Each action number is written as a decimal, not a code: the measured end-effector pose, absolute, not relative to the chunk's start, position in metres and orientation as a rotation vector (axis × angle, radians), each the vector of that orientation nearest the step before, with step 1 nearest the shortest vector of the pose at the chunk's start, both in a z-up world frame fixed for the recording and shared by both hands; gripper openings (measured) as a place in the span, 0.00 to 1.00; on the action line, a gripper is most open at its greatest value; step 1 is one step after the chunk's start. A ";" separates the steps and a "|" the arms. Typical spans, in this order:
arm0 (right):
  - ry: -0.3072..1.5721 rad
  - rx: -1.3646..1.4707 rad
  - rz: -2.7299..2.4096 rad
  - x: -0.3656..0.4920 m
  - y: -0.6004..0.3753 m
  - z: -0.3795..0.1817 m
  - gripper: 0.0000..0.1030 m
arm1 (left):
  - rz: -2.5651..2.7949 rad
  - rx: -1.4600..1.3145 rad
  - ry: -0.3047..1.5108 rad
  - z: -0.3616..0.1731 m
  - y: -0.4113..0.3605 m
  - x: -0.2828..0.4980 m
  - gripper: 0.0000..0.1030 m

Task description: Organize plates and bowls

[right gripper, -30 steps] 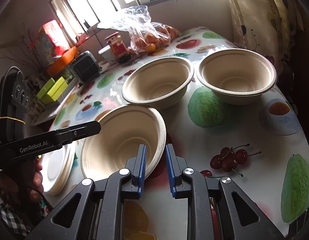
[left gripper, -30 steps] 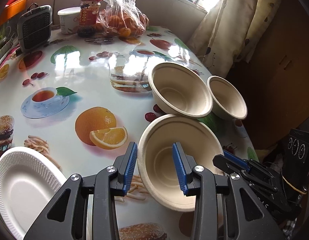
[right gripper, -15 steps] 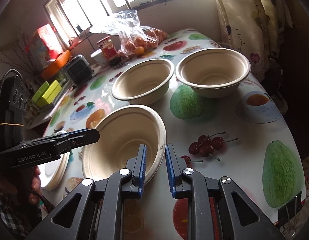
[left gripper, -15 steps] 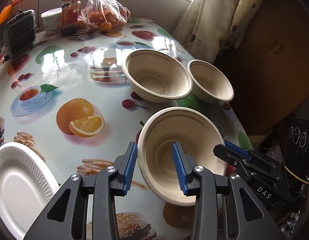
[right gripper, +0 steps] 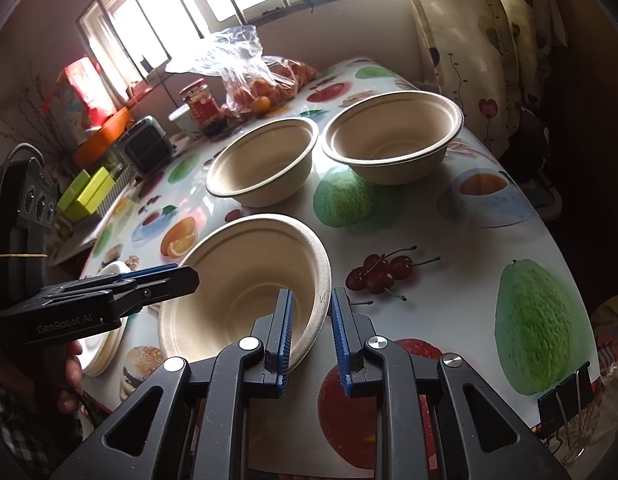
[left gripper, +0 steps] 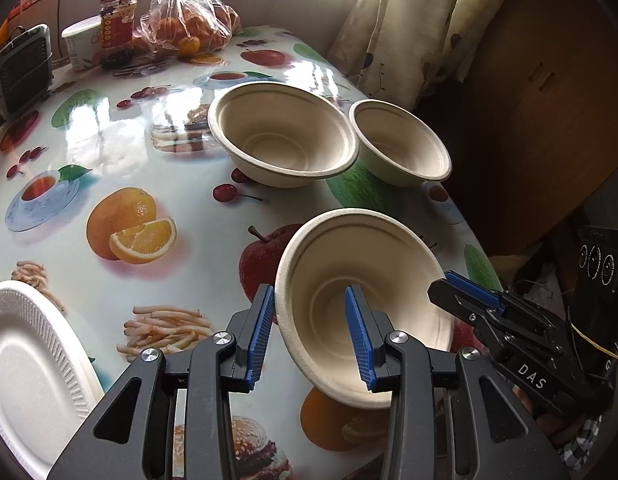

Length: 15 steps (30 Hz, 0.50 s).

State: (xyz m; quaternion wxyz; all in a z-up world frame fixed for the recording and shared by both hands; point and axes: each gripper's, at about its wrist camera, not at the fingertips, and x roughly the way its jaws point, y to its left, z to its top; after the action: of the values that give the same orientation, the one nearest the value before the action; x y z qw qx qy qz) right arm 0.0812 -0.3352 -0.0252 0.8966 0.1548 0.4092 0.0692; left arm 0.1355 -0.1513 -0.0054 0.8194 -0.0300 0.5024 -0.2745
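Observation:
A beige paper bowl (left gripper: 361,304) is held tilted above the table between both grippers. My left gripper (left gripper: 309,336) straddles its left rim, fingers apart. My right gripper (right gripper: 311,344) straddles its right rim (right gripper: 321,300), fingers narrowly apart; it also shows in the left wrist view (left gripper: 465,292). Whether either pad presses the rim is unclear. Two more beige bowls (left gripper: 281,132) (left gripper: 401,148) stand upright side by side further back; they also show in the right wrist view (right gripper: 265,164) (right gripper: 393,136). A white foam plate stack (left gripper: 25,368) sits at the near left.
The table (left gripper: 109,140) has a glossy fruit-print cloth. At its far end are a bag of oranges (left gripper: 189,28), a red-label jar (left gripper: 117,20), a white tub (left gripper: 79,46) and a small grey appliance (left gripper: 23,68). A curtain (left gripper: 409,28) hangs beyond the right edge.
The held bowl has risen and moved toward the two standing bowls along with both grippers. The white plates have slid further to the left edge of the left wrist view.

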 end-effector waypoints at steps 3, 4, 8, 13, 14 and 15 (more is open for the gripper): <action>0.843 0.331 0.138 0.080 -0.338 -0.024 0.24 | -0.580 -0.060 1.066 -0.005 -0.151 0.136 0.37; 0.842 0.336 0.138 0.079 -0.340 -0.024 0.27 | -0.579 -0.059 1.063 -0.004 -0.151 0.135 0.37; 0.827 0.348 0.129 0.079 -0.346 -0.019 0.36 | -0.573 -0.051 1.041 0.001 -0.149 0.135 0.46; 0.801 0.348 0.129 0.087 -0.351 -0.004 0.36 | -0.558 -0.049 1.015 0.012 -0.146 0.146 0.46; 0.791 0.345 0.131 0.088 -0.352 0.001 0.36 | -0.555 -0.050 1.011 0.014 -0.145 0.150 0.46; 0.784 0.345 0.132 0.091 -0.353 0.005 0.37 | -0.551 -0.048 1.005 0.017 -0.145 0.153 0.46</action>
State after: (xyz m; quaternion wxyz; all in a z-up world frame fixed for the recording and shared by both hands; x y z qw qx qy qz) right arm 0.0906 -0.3525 0.0048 0.9077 0.1670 0.3797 0.0637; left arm 0.1535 -0.1445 0.0172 0.8400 -0.0229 0.4753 -0.2609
